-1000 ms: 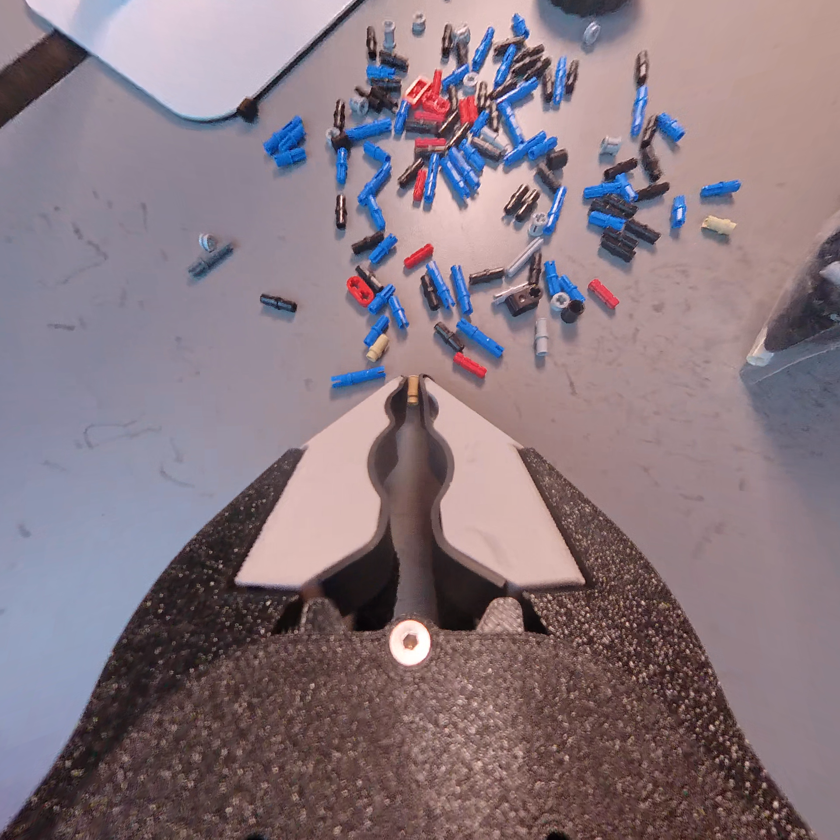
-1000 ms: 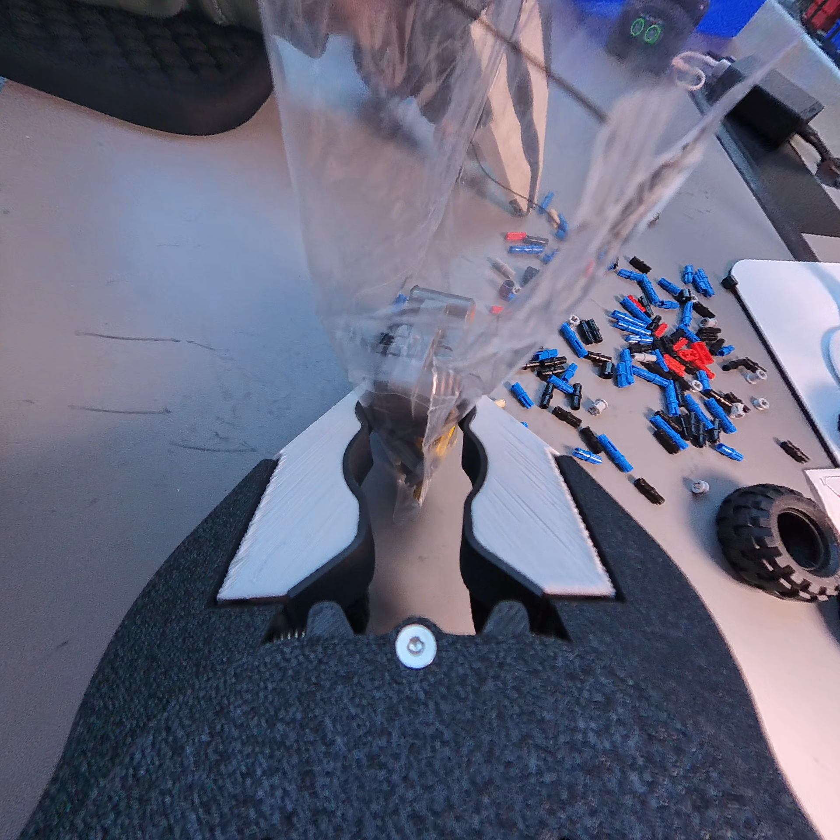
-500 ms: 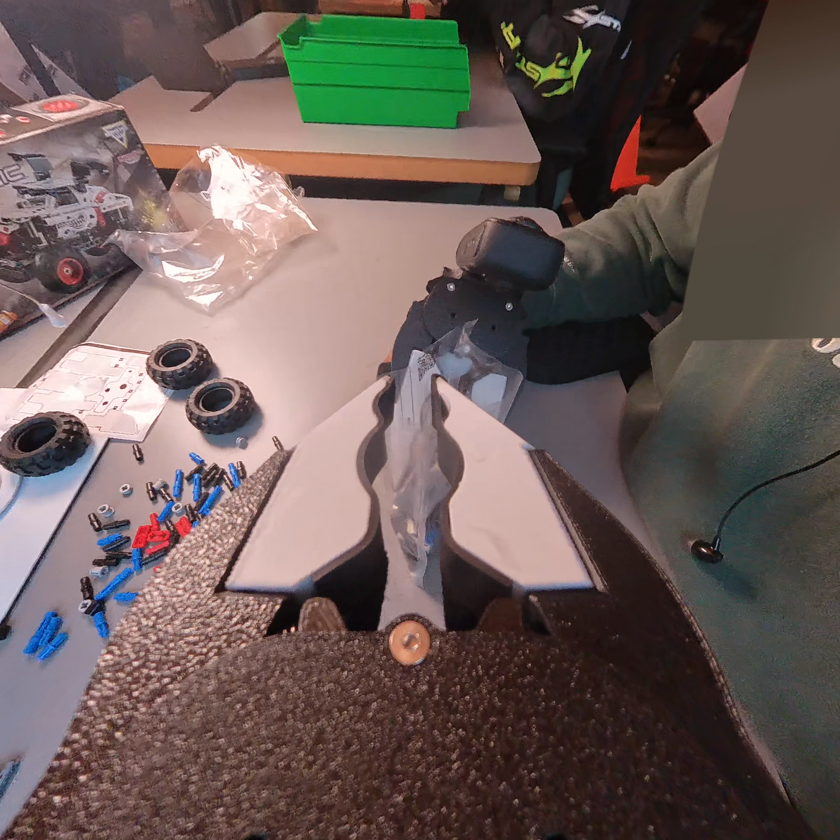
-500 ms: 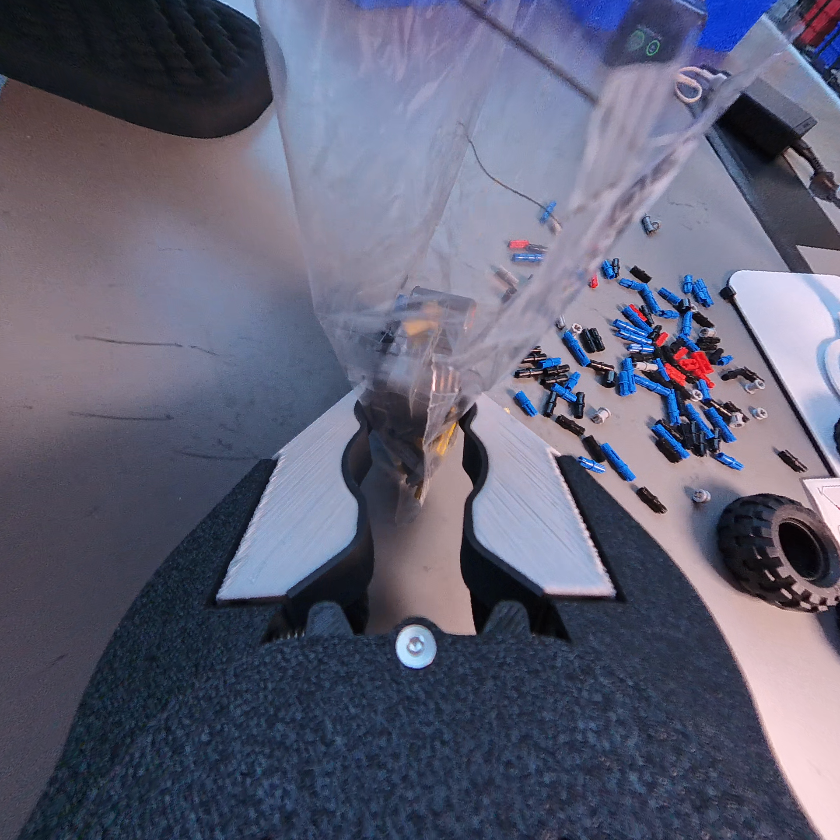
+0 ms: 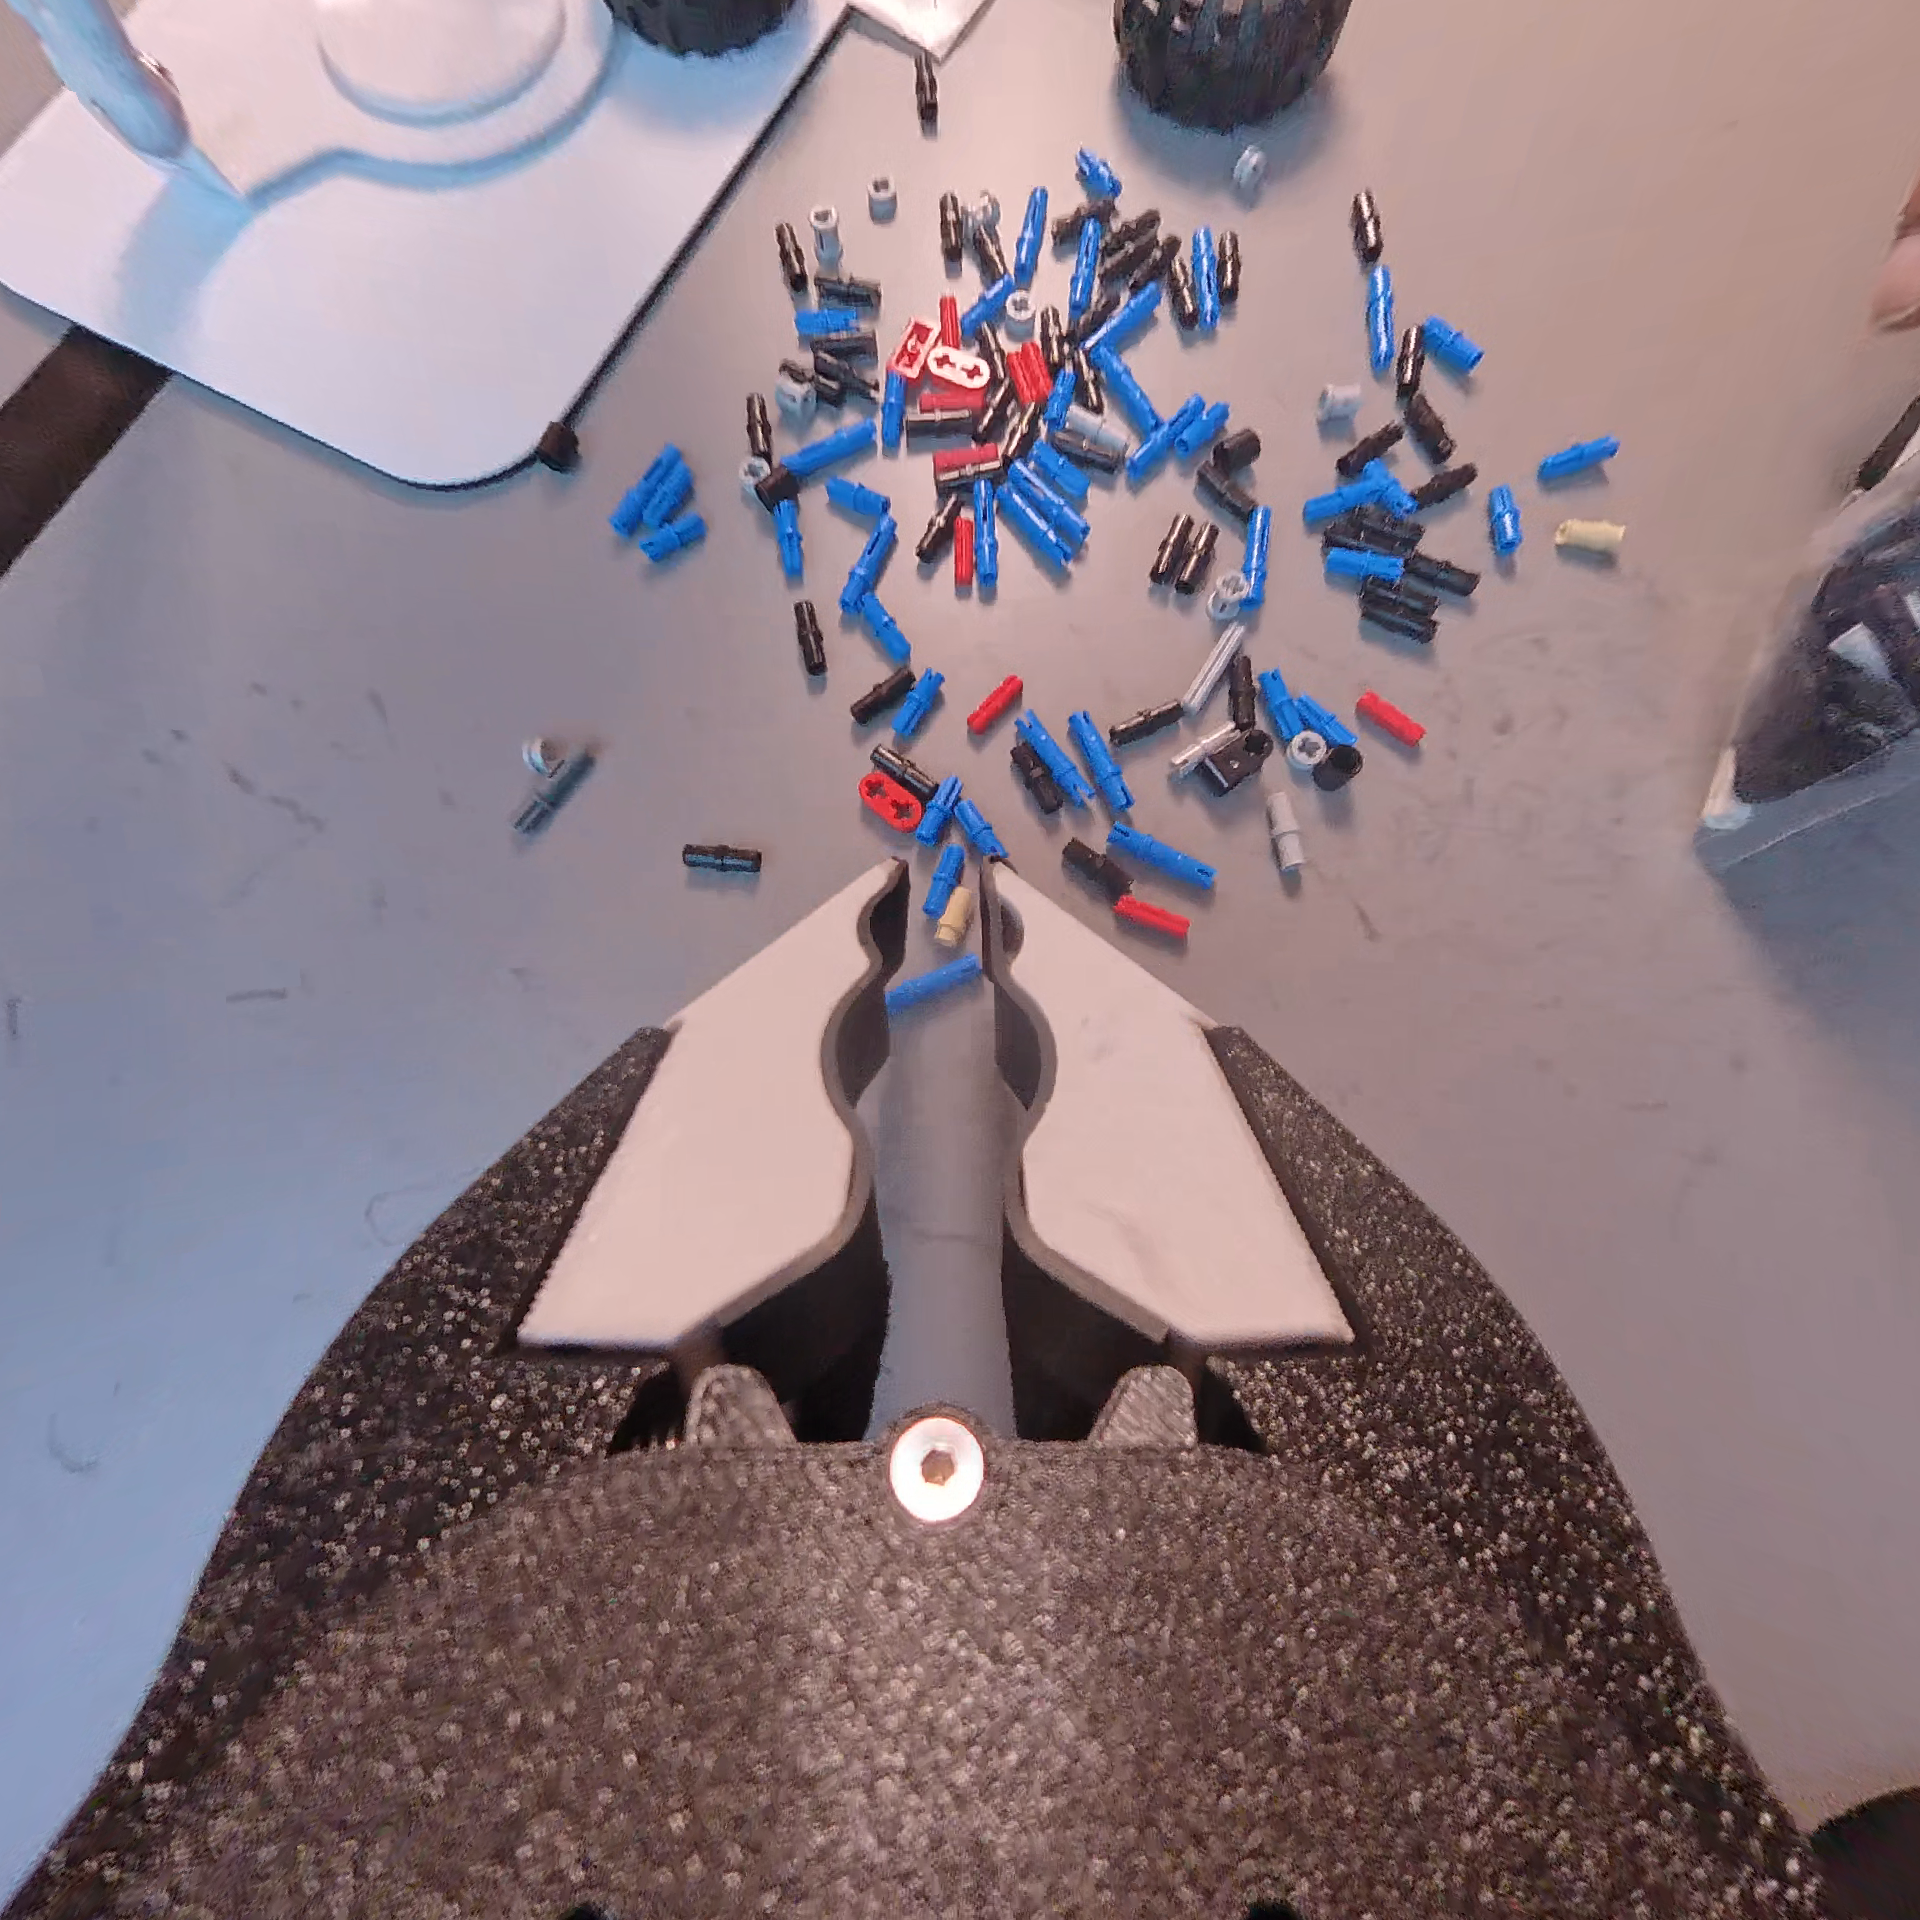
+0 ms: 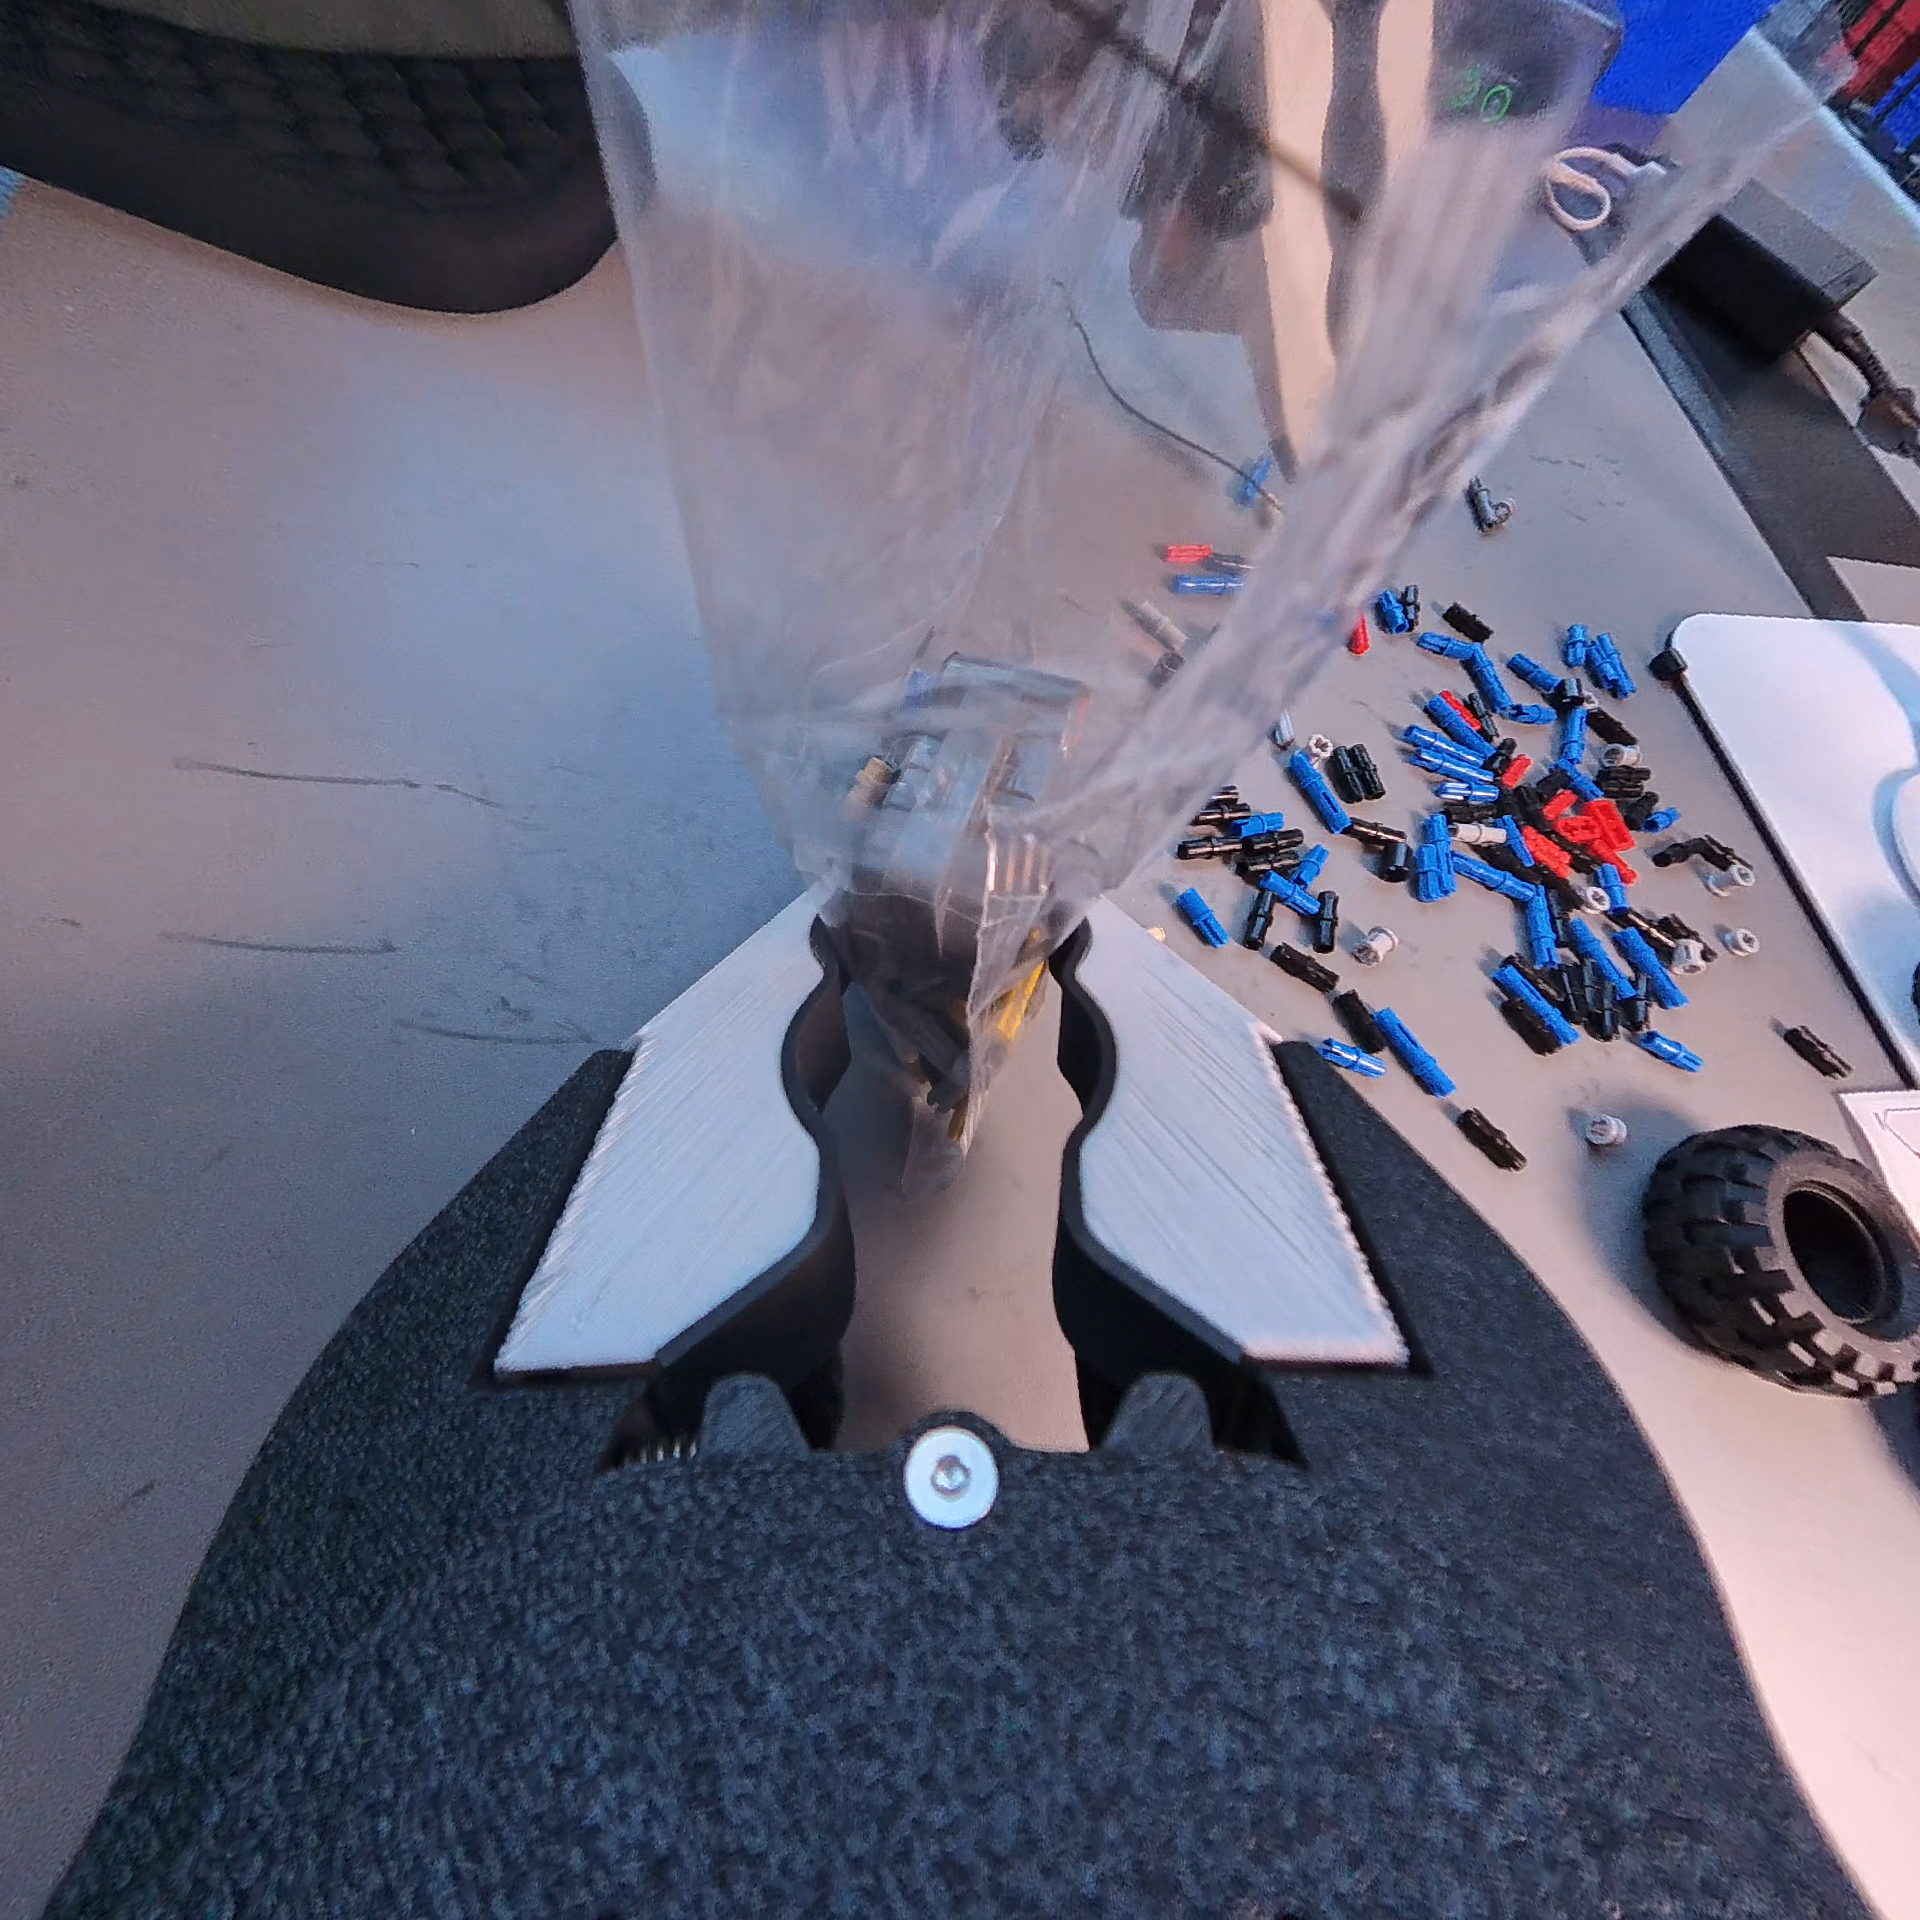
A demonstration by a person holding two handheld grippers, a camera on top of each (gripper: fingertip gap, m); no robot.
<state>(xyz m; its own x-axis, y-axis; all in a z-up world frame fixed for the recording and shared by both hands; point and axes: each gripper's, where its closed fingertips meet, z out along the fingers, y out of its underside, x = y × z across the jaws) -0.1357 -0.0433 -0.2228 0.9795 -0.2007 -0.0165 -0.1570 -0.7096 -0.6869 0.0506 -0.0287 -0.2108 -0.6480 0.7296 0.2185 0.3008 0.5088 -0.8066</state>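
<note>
Left tool (image 5: 943, 878) is hanging over the grey table (image 5: 312, 935), jaws spread a little, nothing pinched. A tan peg (image 5: 953, 916) and a blue peg (image 5: 943, 873) are lying on the table in the gap between the tips, and another blue pin (image 5: 932, 983) is lying crosswise just behind them. Whether the tips are touching any of these, cannot tell. A scatter of small pegs (image 5: 1091, 499), blue, black, red and grey, is spreading out ahead of the tool. A white tray (image 5: 364, 312) is sitting at upper left, a black tyre (image 5: 1226, 52) at the top edge, and a clear bag (image 5: 1829, 665) with dark parts at the right edge.

Right tool (image 6: 951, 935) is pinching the lower end of a clear plastic bag (image 6: 1039, 416), jaws pressed against it with the bag standing up between them. Small dark and yellow parts (image 6: 956, 831) are bunching in the bag's bottom at the tips. On the table to the right, the same peg scatter (image 6: 1507, 831) is lying well apart from the tool, with a black tyre (image 6: 1787, 1257) nearer and the white tray (image 6: 1818, 748) at the far right edge.
</note>
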